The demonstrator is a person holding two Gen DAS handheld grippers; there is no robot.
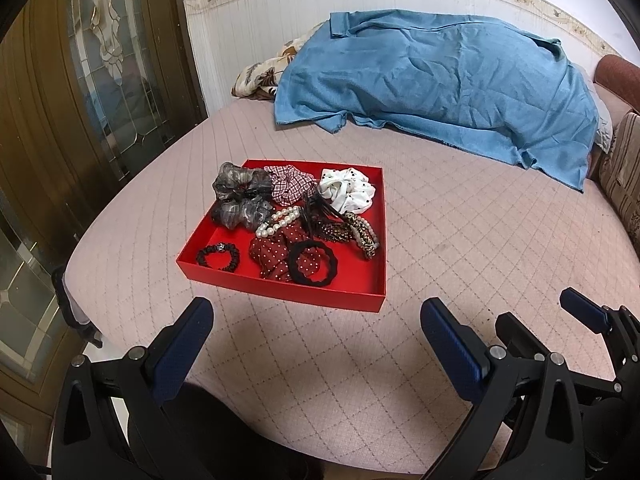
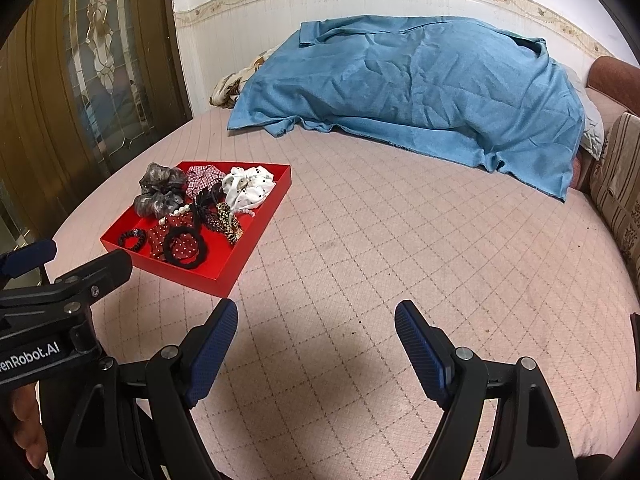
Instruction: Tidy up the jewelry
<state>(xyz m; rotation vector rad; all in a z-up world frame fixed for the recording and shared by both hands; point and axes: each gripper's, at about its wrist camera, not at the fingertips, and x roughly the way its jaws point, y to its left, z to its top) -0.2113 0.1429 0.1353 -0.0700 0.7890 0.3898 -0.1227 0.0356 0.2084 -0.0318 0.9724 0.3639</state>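
A shallow red tray [image 1: 224, 276] [image 2: 256, 224] rests on the pink quilted bed. It holds several hair ties and bracelets: a grey sheer scrunchie [image 1: 240, 200], a checked one [image 1: 289, 186], a white dotted one [image 1: 347, 190] [image 2: 248, 186], a pearl bracelet [image 1: 280, 220], a red dotted scrunchie [image 1: 276, 252], a thick black tie [image 1: 313, 264] [image 2: 185, 249], a small black tie [image 1: 218, 258] and a leopard-print band [image 1: 362, 236]. My left gripper [image 1: 316, 320] hovers open just in front of the tray, empty. My right gripper [image 2: 316, 322] is open and empty, to the tray's right.
A blue cloth [image 1: 440, 80] covers a heap at the head of the bed, with a floral pillow [image 1: 264, 76] beside it. A wooden door with patterned glass [image 1: 104, 60] stands left. Striped cushions [image 2: 616, 192] line the right edge. Bare bedspread [image 2: 400, 240] stretches right of the tray.
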